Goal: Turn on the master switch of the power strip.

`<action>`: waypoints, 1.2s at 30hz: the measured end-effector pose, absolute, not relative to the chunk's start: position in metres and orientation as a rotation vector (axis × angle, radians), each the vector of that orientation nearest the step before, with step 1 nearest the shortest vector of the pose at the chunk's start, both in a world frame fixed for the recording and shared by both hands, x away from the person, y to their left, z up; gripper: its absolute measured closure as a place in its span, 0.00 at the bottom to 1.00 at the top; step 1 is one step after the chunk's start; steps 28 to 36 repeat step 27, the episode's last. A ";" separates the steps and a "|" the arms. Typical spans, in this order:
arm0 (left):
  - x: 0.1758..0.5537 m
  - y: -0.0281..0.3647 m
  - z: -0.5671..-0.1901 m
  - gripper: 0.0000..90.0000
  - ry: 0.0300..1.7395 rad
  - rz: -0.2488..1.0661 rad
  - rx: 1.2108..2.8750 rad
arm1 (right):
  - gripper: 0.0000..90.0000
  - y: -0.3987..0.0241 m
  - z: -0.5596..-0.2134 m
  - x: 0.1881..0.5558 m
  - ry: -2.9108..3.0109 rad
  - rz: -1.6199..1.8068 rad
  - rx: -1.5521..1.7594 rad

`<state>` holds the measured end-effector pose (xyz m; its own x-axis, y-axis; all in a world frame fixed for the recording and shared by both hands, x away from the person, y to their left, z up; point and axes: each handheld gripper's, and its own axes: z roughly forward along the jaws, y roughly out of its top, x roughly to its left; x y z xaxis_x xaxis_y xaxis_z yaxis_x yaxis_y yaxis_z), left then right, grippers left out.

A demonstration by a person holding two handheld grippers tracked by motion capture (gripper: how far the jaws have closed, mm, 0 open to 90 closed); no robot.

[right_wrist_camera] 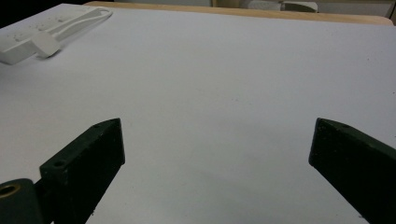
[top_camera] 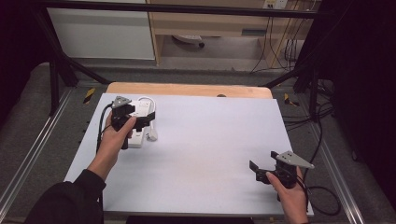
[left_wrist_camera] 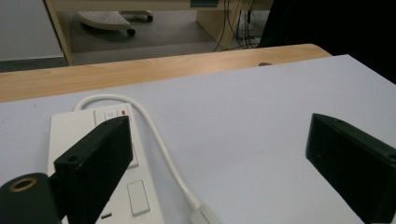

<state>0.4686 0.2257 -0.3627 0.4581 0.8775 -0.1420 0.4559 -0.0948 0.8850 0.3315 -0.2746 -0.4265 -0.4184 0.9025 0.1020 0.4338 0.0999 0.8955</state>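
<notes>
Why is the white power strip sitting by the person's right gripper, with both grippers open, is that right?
Not quite: the power strip lies under the left gripper, as the high view shows. The right gripper hovers over bare table. Both are indeed open.

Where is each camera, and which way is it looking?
High view: above the table, looking forward and down; both forearms, left gripper, right gripper.
Left gripper view: on that gripper, over the power strip, jaws apart.
Right gripper view: on that gripper, facing bare tabletop, jaws apart.
Shared: all show the power strip.
</notes>
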 end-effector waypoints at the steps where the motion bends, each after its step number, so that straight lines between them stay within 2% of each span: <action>1: 0.466 0.226 -0.363 0.08 1.150 0.536 1.719 | 0.04 -0.275 -0.426 0.332 1.902 1.281 1.301; 13: 0.421 0.237 -0.372 0.09 1.110 0.534 1.732 | 0.04 -0.274 -0.427 0.333 1.910 1.272 1.302; 24: 0.355 0.263 -0.410 0.10 1.144 0.494 1.711 | 0.04 -0.269 -0.440 0.347 1.980 1.124 1.341; 27: 0.340 0.264 -0.423 0.11 1.139 0.508 1.775 | 0.04 -0.269 -0.450 0.356 2.012 1.049 1.388; 36: 0.340 0.264 -0.423 0.11 1.139 0.508 1.775 | 0.04 -0.269 -0.450 0.356 2.012 1.049 1.388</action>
